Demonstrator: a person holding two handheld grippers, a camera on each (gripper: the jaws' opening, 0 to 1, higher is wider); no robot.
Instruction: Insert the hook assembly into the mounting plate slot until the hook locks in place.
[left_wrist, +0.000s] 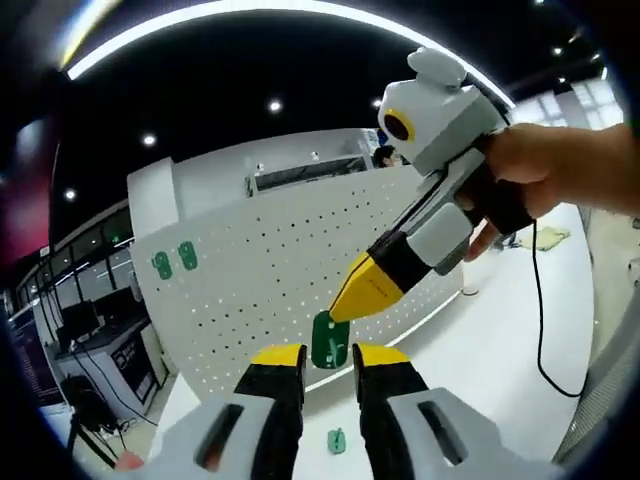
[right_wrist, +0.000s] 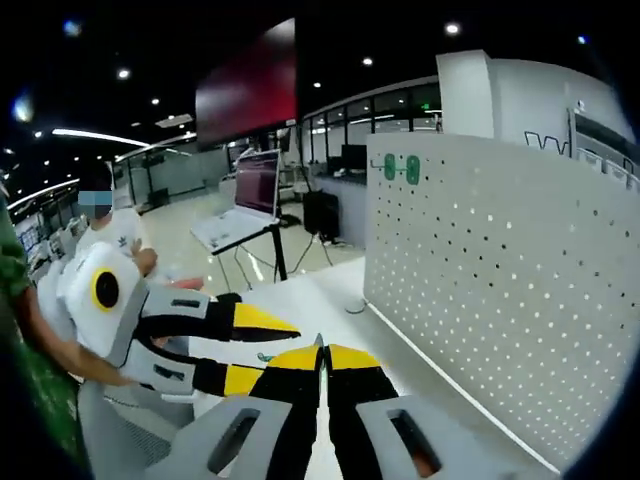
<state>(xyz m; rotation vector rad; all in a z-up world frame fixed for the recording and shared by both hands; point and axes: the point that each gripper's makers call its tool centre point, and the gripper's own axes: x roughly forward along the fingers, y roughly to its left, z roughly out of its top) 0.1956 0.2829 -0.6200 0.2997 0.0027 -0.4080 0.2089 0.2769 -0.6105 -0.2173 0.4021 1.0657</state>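
Observation:
A small green hook piece (left_wrist: 330, 342) hangs in front of the white pegboard (left_wrist: 260, 280), pinched at its top by the yellow tips of my right gripper (left_wrist: 340, 312), which a hand holds from the right. My left gripper (left_wrist: 330, 358) stands open, one jaw on either side of the piece with small gaps. In the right gripper view my right gripper (right_wrist: 321, 355) is shut, its jaws pressed together on a thin edge. The left gripper (right_wrist: 278, 350) comes in from the left, jaws apart around a green bit (right_wrist: 265, 357). Two green hooks (left_wrist: 174, 260) (right_wrist: 401, 168) sit on the pegboard (right_wrist: 500, 260).
Another green piece (left_wrist: 337, 440) lies on the white table (left_wrist: 480, 360) below the jaws. A black cable (left_wrist: 540, 320) trails from the right gripper. A person in a white shirt (right_wrist: 110, 235) is at the left, with desks and screens (right_wrist: 255, 190) behind.

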